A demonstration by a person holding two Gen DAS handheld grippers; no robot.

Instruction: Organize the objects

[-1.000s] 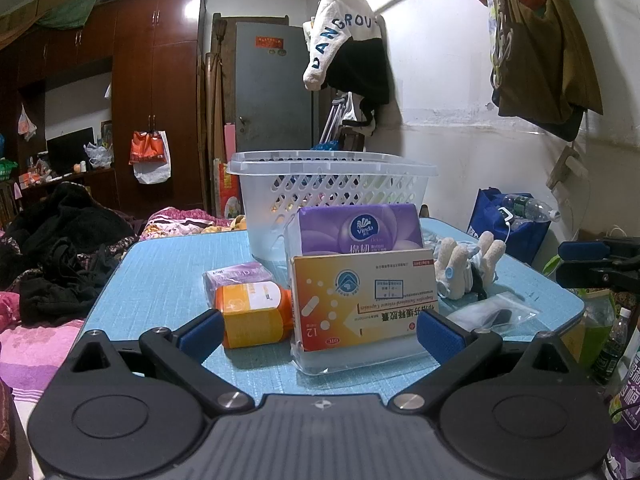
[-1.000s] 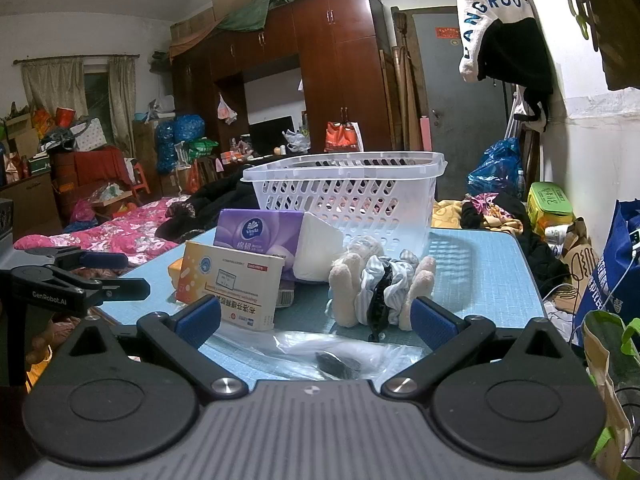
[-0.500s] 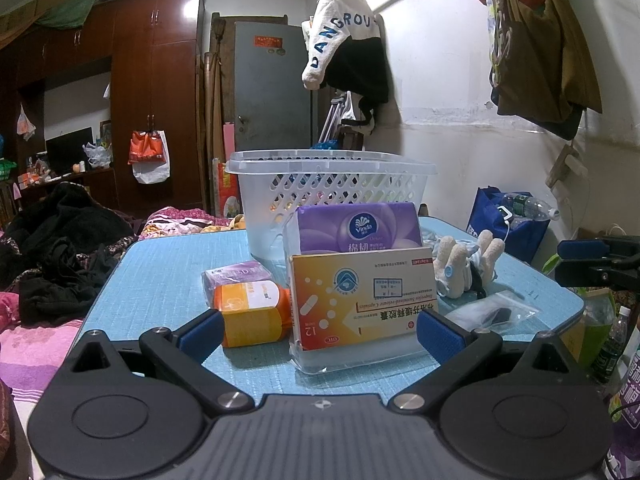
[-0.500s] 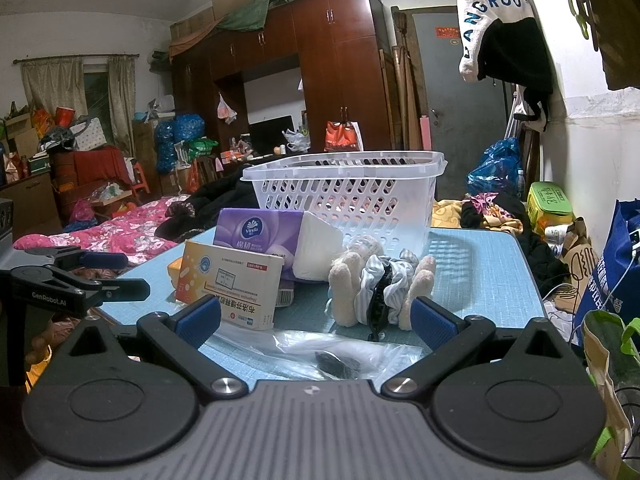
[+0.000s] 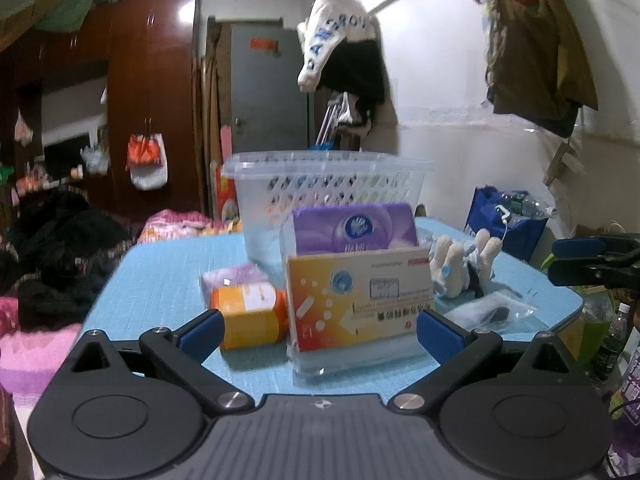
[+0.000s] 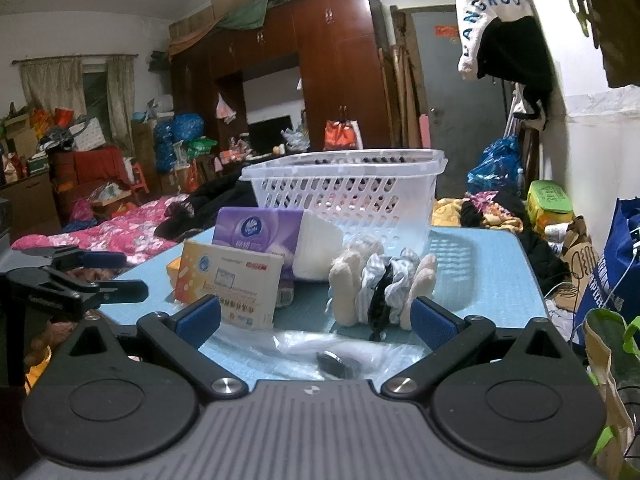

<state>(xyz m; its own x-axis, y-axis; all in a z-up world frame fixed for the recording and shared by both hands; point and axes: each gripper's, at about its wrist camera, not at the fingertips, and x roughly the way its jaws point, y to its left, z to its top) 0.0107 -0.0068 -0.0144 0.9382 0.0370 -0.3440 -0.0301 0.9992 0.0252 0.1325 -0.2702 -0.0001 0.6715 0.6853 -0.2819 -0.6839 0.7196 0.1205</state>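
Note:
A white perforated basket stands at the back of the blue table. In front of it are a purple tissue pack, a yellow-and-white medicine box, an orange bottle on its side, a small purple packet, rolled socks and a clear plastic bag. My left gripper is open, just short of the medicine box. My right gripper is open over the plastic bag, near the socks.
The right gripper shows at the right edge of the left wrist view; the left gripper shows at the left of the right wrist view. A bed with clothes lies left of the table. Bags stand by the right wall.
The left wrist view has shifted and blurred slightly, so the left gripper is moving a little. The right gripper and the objects have not moved.

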